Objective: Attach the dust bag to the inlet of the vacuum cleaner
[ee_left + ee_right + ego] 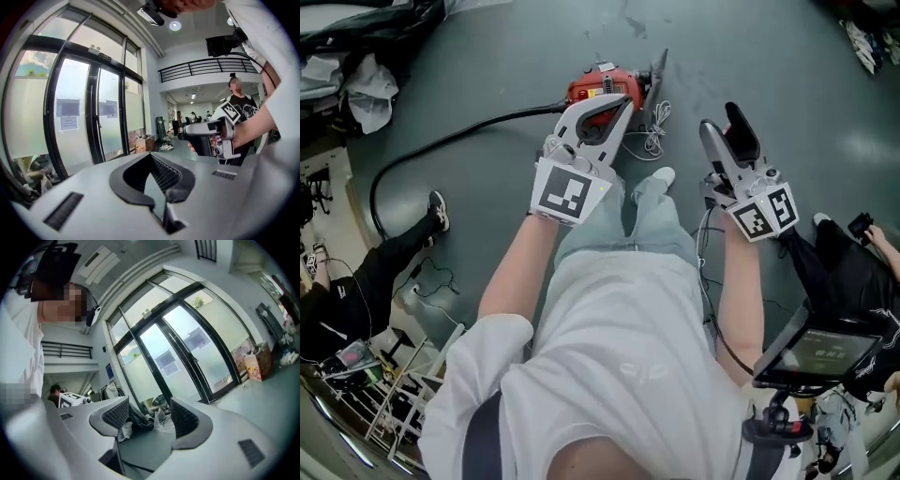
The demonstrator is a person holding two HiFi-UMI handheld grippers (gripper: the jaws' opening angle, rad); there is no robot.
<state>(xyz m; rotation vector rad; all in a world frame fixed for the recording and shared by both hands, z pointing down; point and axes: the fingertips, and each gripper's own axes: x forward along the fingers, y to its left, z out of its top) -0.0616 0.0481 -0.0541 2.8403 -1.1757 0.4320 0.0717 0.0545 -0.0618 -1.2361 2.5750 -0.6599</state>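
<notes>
The person is wearing a white short-sleeved T-shirt, pale blue-green trousers and a white shoe. The left tool is showing a light grey shell, black ribbed pads and a cube bearing black-and-white square markers. The right tool is showing the same grey shell with black ribbed inner faces, and is carrying a marker cube of its own.
</notes>
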